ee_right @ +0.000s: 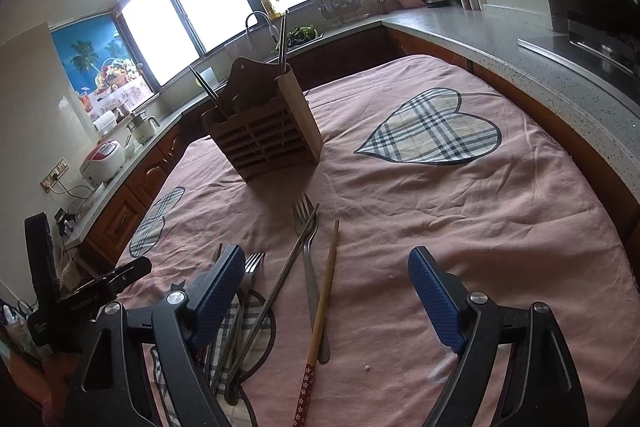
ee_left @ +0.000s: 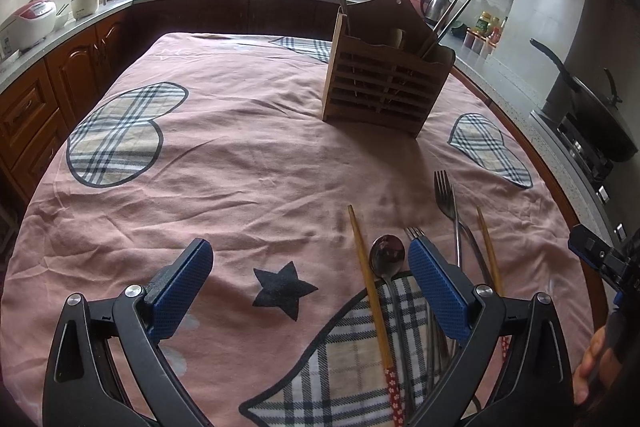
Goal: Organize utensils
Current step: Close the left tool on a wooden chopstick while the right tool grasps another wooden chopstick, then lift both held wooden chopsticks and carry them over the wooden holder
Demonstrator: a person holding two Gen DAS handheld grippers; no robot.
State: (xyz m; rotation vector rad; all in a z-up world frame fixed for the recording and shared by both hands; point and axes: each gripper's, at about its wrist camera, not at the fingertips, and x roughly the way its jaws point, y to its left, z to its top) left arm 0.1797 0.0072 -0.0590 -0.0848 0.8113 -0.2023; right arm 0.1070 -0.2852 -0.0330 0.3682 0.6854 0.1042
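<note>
Left wrist view: a slatted wooden utensil holder stands upright on the pink tablecloth at about one o'clock. Thin metal rods rise from its left compartment and dark sticks lean out of its right one; a pale rounded handle shows in between. The left gripper has its blue pads spread wide and grips nothing. Loose utensils lie at five o'clock: a wooden chopstick with a red flowered end, a steel spoon just beside it, a fork farther out, and a second chopstick at the right. The right-hand pad sits over this cluster; whether it touches them I cannot tell.

Right wrist view: the holder stands at eleven o'clock, rods upright in its right compartment, dark sticks tilted from its left. The right gripper is open wide, with nothing between its pads. Between them lie a fork crossed by a metal chopstick, with a wooden chopstick alongside. More forks lie under the left pad at seven o'clock.
</note>
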